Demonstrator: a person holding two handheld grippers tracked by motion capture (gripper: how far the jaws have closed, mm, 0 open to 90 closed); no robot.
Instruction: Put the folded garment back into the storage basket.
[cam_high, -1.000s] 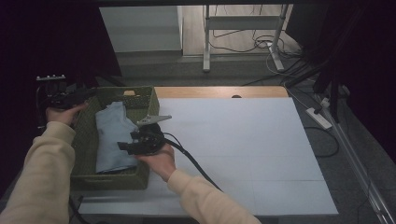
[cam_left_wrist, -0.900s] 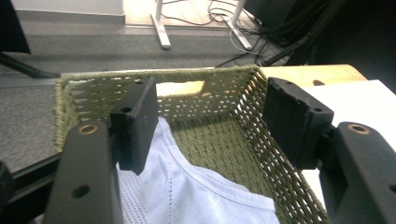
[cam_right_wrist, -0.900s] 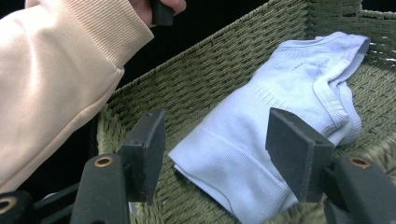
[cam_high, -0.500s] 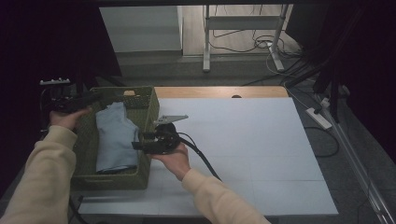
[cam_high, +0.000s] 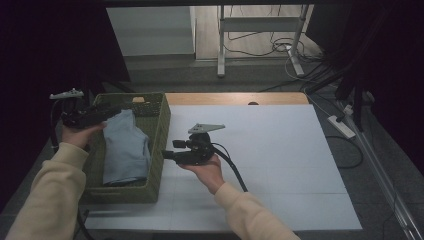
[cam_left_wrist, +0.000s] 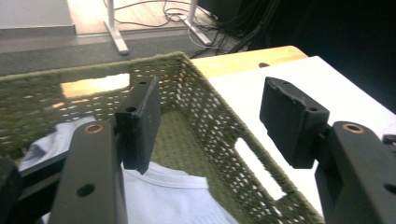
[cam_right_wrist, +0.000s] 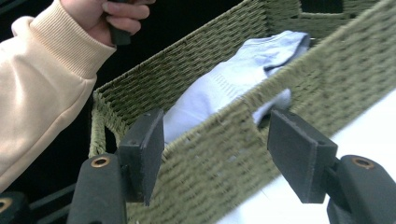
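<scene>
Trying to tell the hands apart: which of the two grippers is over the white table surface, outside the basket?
The right gripper, aimed at the green basket's outer wall. The left gripper hangs above the basket and the blue shirt.

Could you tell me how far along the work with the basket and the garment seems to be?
Done: the light blue garment lies inside the green woven basket. In hand: nothing; the left tongs hang open over the basket's far end, and the right tongs stand open outside its near wall. Left: probably gripping the basket or the garment.

Lt-blue shirt (cam_high: 125, 147) lying crumpled in green woven basket (cam_high: 159, 135).
</scene>
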